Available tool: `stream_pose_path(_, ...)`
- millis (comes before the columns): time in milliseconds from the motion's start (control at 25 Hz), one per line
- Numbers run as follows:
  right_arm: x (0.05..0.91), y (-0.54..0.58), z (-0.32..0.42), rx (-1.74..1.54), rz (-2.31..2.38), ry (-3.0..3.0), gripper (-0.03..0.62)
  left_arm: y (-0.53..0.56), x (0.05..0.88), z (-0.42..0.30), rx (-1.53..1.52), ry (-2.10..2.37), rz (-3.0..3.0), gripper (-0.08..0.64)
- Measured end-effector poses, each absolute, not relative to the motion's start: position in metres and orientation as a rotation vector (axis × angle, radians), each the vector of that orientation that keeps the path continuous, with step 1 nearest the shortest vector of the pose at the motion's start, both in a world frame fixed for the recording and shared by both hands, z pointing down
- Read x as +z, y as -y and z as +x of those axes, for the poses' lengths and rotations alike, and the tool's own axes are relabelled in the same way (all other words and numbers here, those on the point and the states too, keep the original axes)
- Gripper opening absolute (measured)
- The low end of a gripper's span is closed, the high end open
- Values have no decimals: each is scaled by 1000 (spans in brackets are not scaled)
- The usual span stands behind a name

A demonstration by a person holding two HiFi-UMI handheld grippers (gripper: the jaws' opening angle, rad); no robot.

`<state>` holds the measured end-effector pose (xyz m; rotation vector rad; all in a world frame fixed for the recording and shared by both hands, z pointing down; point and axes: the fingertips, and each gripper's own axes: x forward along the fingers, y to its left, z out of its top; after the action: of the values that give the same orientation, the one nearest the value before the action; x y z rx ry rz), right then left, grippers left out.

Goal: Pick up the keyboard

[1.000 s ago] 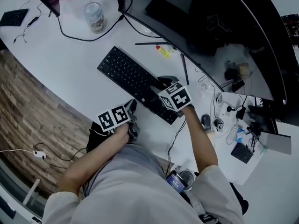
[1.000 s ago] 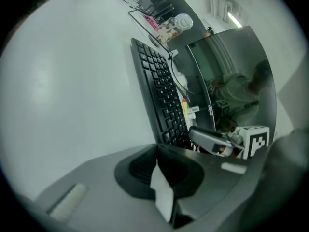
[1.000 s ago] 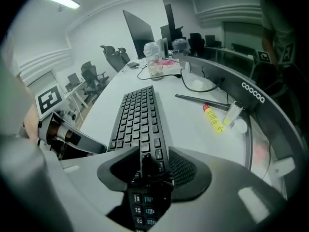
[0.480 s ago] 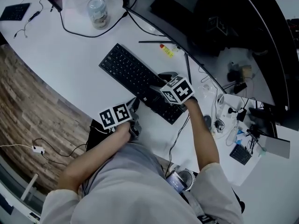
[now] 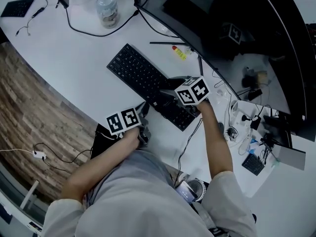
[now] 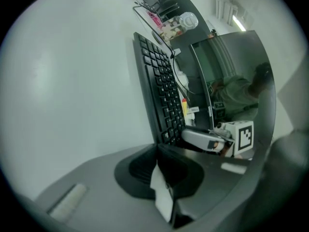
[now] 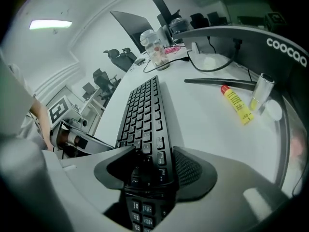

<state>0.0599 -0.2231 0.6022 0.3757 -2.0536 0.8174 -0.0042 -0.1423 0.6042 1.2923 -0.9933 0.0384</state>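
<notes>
The black keyboard [image 5: 145,83] lies flat and slantwise on the white desk [image 5: 74,58]. My right gripper [image 5: 171,99] points steeply down over the keyboard's right end. In the right gripper view its jaws have just been opening, and this gripper [image 7: 153,166] now straddles the keyboard [image 7: 142,115] across its width, with the pads not seen pressing. My left gripper [image 5: 143,110] rests low at the desk's near edge, just short of the keyboard's near side. In the left gripper view its jaws [image 6: 157,151] meet, and the keyboard [image 6: 159,91] stretches away beyond them.
A glass jar [image 5: 107,9], a black cable [image 5: 94,32], a yellow tube [image 5: 179,53] and a thin black stick [image 5: 168,43] lie behind the keyboard. A curved monitor [image 5: 237,38] stands at the far right. Cables and small gear [image 5: 242,127] crowd the right. Wooden floor [image 5: 29,107] lies left.
The right gripper's cube has tipped and shifted slightly toward the far right over the keyboard's end. The left gripper and the keyboard have stayed where they were.
</notes>
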Motion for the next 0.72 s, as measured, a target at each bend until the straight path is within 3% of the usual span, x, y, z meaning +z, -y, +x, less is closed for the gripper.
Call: stream_pose_path(720, 585, 222, 56, 944, 240, 2061, 201, 141, 608, -7, 48, 995, 1300, 0)
